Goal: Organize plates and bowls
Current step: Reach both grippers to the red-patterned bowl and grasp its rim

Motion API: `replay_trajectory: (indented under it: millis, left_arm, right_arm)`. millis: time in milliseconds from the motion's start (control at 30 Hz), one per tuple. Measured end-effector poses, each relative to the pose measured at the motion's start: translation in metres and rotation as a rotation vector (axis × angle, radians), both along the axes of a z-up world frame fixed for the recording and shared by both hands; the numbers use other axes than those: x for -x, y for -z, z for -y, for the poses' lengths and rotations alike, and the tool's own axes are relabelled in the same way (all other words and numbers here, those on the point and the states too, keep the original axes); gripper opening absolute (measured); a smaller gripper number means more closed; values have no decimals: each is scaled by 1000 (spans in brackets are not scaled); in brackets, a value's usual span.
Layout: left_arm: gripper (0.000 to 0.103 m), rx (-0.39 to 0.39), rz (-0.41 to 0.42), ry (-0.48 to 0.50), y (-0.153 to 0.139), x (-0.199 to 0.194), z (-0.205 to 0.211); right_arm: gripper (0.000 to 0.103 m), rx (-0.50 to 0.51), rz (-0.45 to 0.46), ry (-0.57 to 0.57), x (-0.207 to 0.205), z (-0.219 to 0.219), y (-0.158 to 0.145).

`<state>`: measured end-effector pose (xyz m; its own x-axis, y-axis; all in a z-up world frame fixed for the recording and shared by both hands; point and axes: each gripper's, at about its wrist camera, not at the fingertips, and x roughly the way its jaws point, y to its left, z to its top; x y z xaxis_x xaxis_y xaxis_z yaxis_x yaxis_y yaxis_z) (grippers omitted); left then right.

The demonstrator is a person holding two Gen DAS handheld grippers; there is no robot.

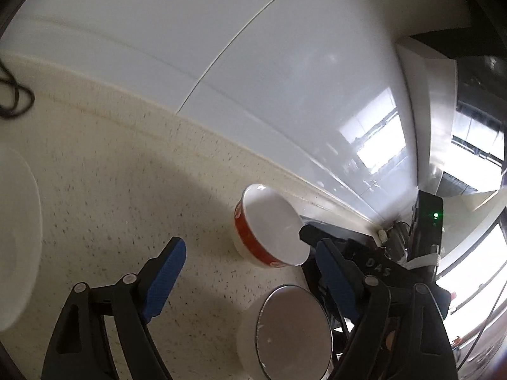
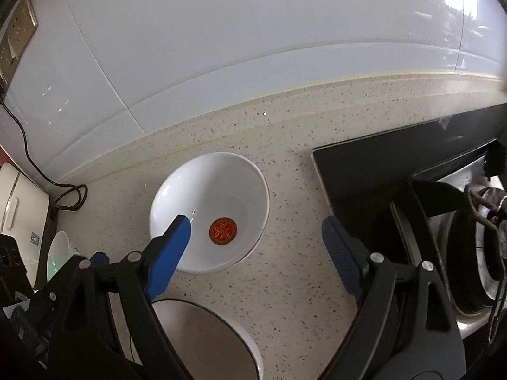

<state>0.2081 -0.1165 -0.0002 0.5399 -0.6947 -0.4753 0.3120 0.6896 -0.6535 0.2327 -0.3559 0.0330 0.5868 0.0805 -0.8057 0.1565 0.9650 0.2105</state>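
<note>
Speckled countertop (image 2: pixel 285 285) under both grippers (jaws wide, empty), red-banded bowl (image 1: pixel 269 226) ahead.

Daylight glared off the tiled wall (image 1: pixel 374 145) beyond the left tongs' right finger; both fisheye views bowed at the edges, with soft shadows on the countertop (image 2: pixel 294 272).

Right gripper (image 2: pixel 256 234) hangs over the speckled countertop (image 2: pixel 294 285), blue pads spread wide, nothing between them. Its left fingertip (image 2: pixel 172 247) overlaps the near rim of a white bowl (image 2: pixel 221 186) with a red emblem on its floor. Below, a second white bowl with a metallic inside (image 2: pixel 206 335) sits close by. A black stove (image 2: pixel 380 164) lies right, a black cable (image 2: pixel 31 164) trails left along the white tiled wall (image 2: pixel 221 31).
</note>
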Motion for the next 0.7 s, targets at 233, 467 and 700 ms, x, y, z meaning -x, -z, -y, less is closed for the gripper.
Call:
replay_trajectory:
  millis: [233,467,700]
  left_arm:
    - [63,41,-13,31,5,-2,-1]
    - [60,40,-29,63,10,-8,5]
    - [53,40,-49,50,14,-10,2]
  right_arm:
    - [53,-98,-46,-44,-10,2,20]
    - [36,-93,-49,-90,-8,-7,21]
    - [24,-87,-42,-147,-6,-17,19]
